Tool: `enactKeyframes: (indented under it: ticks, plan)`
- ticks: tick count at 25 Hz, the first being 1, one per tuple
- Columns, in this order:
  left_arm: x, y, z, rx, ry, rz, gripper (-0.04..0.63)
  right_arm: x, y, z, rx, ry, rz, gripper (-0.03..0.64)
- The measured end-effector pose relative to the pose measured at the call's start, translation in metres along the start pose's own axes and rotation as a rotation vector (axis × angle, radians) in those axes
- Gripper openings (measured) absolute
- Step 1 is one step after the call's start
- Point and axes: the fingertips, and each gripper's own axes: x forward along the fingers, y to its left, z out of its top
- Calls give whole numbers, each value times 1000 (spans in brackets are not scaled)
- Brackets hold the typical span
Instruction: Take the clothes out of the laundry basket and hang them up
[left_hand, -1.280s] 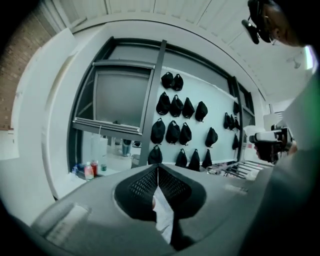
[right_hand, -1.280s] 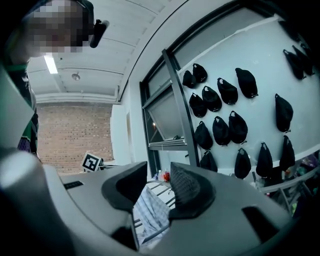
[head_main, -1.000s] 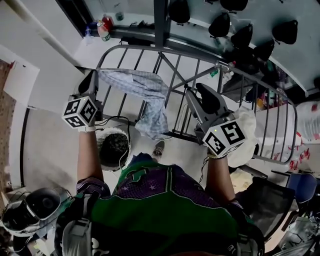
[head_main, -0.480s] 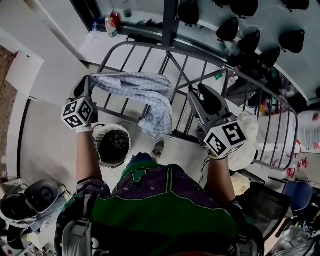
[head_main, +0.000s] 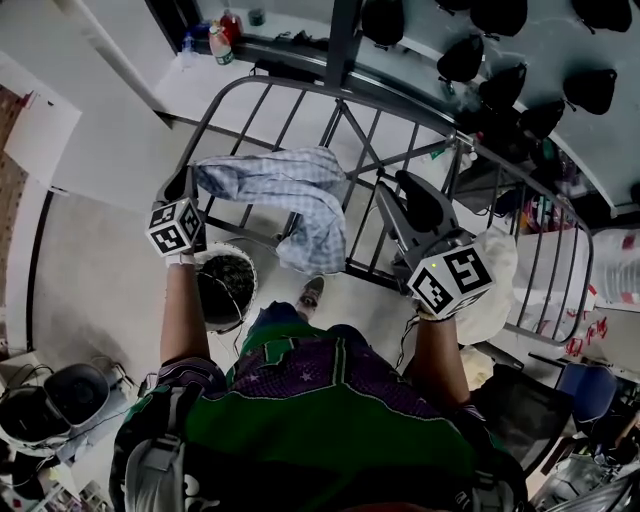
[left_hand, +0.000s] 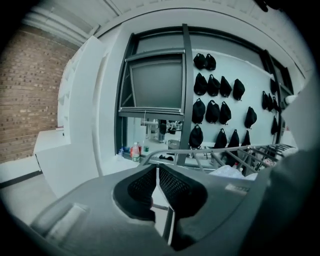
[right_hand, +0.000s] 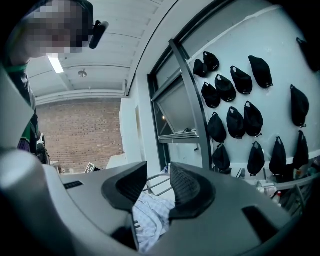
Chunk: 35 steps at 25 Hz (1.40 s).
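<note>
The checked cloth (head_main: 290, 195) is lying draped over the bars of the drying rack (head_main: 280, 87), bunched toward its right end, with a fold hanging down below the bars. The laundry basket (head_main: 253, 285) is standing on the floor under the rack's near left corner.

The left gripper (left_hand: 156, 172) is sitting just beside the cloth's left edge. Its jaws are resting together with nothing between them. The right gripper (right_hand: 159, 185) is hovering near the cloth's bunched end, its jaws standing apart and not pressing on anything. The cloth is showing below and beyond the gap.

Hazards, as judged from this position:
- The cloth is sitting unevenly. The hanging fold is likely pulling weight to one side, so a nudge from either gripper could slide it off the bars.
- Closing the right jaws on a single loose layer could drag the whole cloth off rather than spread it.
- The closed left jaws could snag the left edge.
</note>
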Motion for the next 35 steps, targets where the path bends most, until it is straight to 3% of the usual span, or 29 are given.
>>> enactKeyframes:
  ticks: [4, 9, 14, 25, 35]
  plan:
    - [2, 9, -9, -9, 18, 11, 114, 2, -3, -2, 0, 11, -6, 132]
    - [-12, 25, 2, -15, -4, 41, 120, 2, -1, -5, -1, 26, -3, 132]
    - [-27, 8, 15, -6, -43, 14, 118, -9, 3, -3, -7, 24, -6, 132]
    - [-68, -74, 32, 29, -101, -68, 117, -95, 4, 8, -24, -18, -55, 132]
    - [-114, -193, 54, 100, -175, -200, 115, -197, -20, 1, -10, -50, -159, 132]
